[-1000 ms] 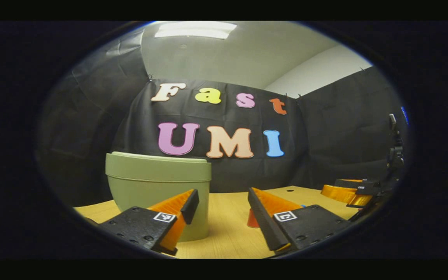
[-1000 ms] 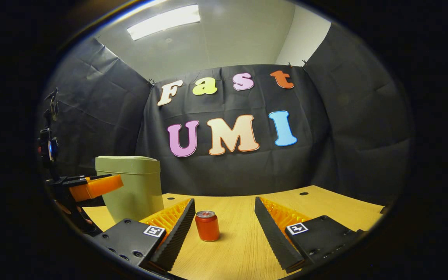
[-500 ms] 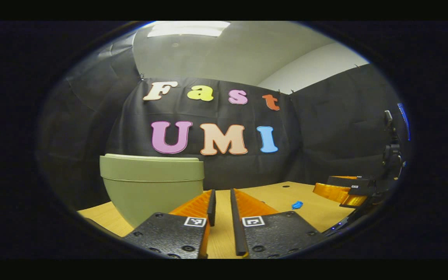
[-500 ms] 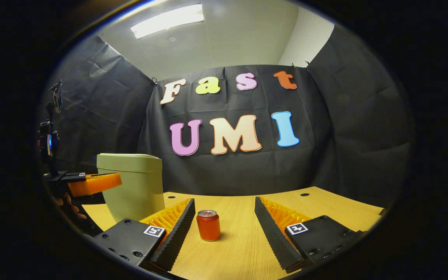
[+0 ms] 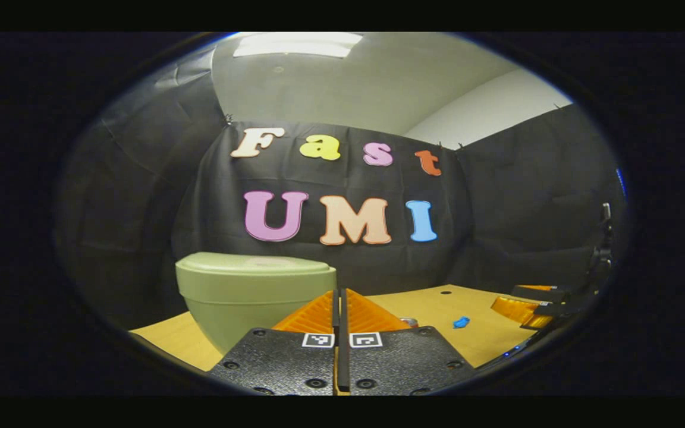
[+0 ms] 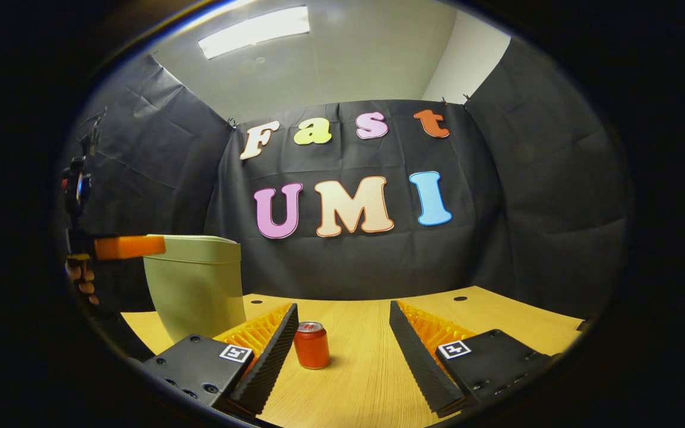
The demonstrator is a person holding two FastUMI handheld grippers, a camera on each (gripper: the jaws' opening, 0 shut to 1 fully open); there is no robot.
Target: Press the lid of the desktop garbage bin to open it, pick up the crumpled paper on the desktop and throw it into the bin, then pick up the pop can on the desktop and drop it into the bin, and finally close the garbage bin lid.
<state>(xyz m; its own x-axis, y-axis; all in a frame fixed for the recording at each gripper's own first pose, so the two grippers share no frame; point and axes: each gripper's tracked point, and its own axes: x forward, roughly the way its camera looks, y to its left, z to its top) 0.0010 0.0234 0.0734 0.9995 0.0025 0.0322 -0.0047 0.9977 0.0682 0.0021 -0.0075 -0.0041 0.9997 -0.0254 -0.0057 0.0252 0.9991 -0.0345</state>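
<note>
Bin (image 5: 256, 297) stands at the tabletop's (image 6: 366, 380) left with lid down: keep the left gripper (image 5: 339, 300) fingers closed (empty), press squarely on the lid top, while the right gripper (image 6: 342, 339) waits, fingers open, near the can (image 6: 311, 345).

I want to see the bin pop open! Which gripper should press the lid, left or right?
Probably the left. The left gripper, fingers shut, is raised level with the lid of the green bin. The right gripper sits open and low, by the red can.
</note>
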